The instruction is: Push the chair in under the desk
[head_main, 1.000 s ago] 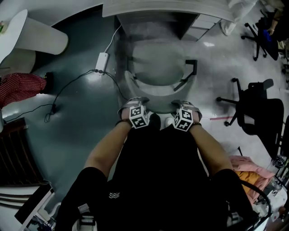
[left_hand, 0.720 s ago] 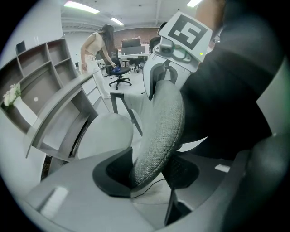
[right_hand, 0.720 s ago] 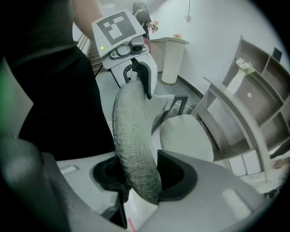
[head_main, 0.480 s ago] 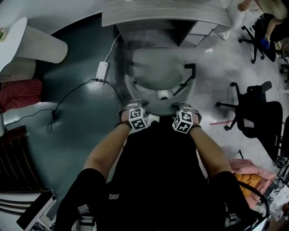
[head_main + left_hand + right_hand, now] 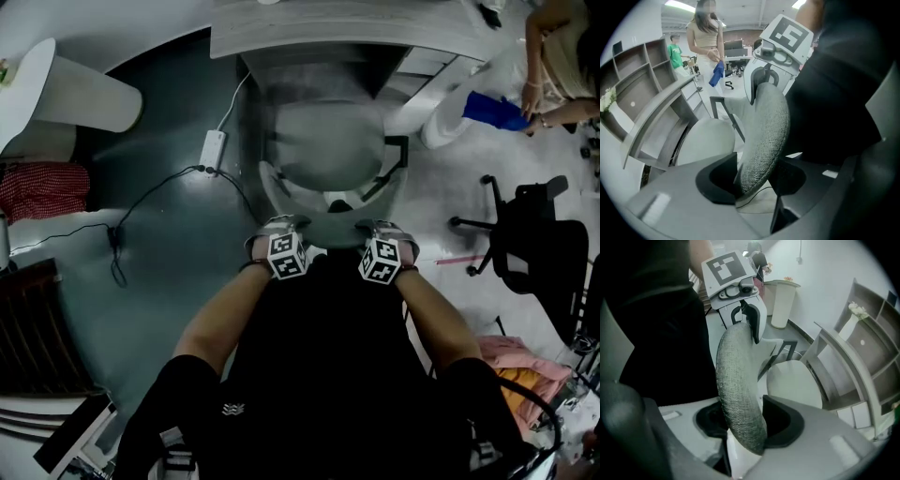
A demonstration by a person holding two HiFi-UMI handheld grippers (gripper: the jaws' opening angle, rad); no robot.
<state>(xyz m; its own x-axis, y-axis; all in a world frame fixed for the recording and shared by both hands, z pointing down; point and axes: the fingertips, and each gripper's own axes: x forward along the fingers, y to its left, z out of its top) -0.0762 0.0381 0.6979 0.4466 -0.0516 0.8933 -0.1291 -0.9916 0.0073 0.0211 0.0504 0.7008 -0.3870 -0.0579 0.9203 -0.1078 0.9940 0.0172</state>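
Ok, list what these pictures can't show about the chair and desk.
Base and castors of the chair: head view, mostly hidden beneath the seat.
Space under the desk: head view, covered by its top.
Floor behind the chair: head view, blocked by the person's torso.

A: Chair backrest (image 5: 764, 136)?
B: Grey woven cloth, coarse, matt, grainy right down to its edge.
A: Seat (image 5: 328, 141)?
B: Paler, smoother, matt; hard to tell cloth from plastic. Black armrest (image 5: 397, 150), plastic by the look.
A: Left gripper (image 5: 754, 180), right gripper (image 5: 746, 423)?
B: Smooth matt grey plastic shells, dull black pads (image 5: 717, 180).
A: Floor (image 5: 169, 272)?
B: Dark teal and matt at left; pale, polished, glinting at right.
A: Desk (image 5: 337, 36)?
B: Grey top, faint wood-like grain, no shine.
A: Anything soft nearby?
B: Red chequered cloth (image 5: 42, 187), lying limp; also a white power strip (image 5: 213, 145), smooth plastic.
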